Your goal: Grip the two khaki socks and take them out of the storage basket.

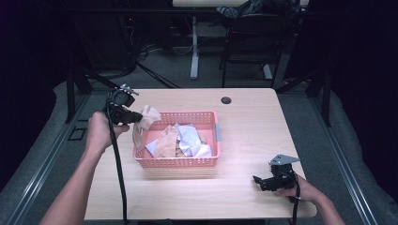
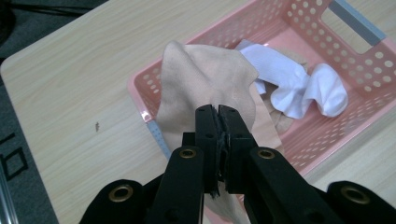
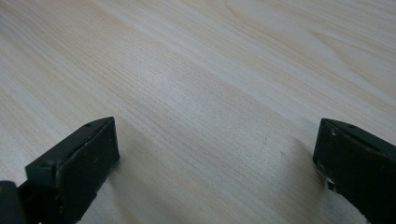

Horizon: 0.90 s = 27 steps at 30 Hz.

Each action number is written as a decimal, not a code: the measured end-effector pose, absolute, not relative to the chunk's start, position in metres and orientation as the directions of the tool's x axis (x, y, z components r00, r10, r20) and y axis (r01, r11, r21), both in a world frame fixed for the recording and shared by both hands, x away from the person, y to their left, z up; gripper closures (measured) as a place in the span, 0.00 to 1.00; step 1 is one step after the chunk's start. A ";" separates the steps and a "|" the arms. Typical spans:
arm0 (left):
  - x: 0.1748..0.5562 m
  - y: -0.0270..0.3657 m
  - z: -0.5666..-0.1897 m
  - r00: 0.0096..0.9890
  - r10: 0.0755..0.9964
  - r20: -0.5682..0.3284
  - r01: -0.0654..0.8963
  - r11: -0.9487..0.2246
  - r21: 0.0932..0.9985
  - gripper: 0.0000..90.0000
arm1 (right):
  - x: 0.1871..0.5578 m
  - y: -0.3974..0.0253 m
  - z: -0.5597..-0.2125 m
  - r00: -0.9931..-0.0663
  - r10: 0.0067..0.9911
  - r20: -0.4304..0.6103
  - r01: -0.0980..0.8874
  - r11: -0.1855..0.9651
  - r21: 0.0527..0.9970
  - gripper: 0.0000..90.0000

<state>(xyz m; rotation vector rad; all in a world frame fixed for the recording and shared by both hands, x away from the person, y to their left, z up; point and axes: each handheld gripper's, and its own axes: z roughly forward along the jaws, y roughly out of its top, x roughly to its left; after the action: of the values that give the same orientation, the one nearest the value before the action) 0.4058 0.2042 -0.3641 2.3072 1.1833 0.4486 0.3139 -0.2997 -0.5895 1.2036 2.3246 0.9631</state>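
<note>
Left hand-held gripper (image 1: 136,117) has its jaws pressed together on a fold of the beige cloth (image 2: 205,86), pinching it just above the near-left corner of the pink basket (image 1: 187,161). The cloth hangs from the jaws over the basket's left rim, part inside, part draped outside toward the desk (image 1: 244,192). In the left gripper view the pinch sits near the cloth's edge, with most of the fabric spreading out beyond the jaws. More laundry lies in the basket: a white cloth (image 2: 299,81) bunched toward the far side and another beige piece (image 1: 165,143) in the middle.

Right hand-held gripper (image 1: 261,180) rests low on the desk, near right, well apart from the basket, jaws spread wide with nothing between them; bare wood shows in the right gripper view.

Handling judgement: the cloth looks thin, soft and light, with no stiffness, so it will sag and swing from any single pinch point. It is likely not slippery or fragile. An edge or corner pinch suits it best; a second pinch by the free gripper on the hanging edge would let it be spread. Snagging on the basket rim is possible.
</note>
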 end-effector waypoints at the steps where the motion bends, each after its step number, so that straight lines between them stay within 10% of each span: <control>1: 0.406 0.206 -0.363 0.564 0.824 0.062 0.655 -0.492 0.573 0.97 | 0.314 -0.300 -0.589 -0.579 0.815 0.002 0.578 0.409 0.706 0.00; 27: 0.394 0.274 -0.364 0.460 0.888 0.025 0.713 -0.386 0.586 0.97 | 0.314 -0.300 -0.589 -0.579 0.815 0.002 0.578 0.409 0.706 0.00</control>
<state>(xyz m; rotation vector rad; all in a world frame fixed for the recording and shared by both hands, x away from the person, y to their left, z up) 0.3936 0.2743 -0.3641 2.2106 1.3318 0.4617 0.3140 -0.2998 -0.5894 1.2026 2.3268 0.9632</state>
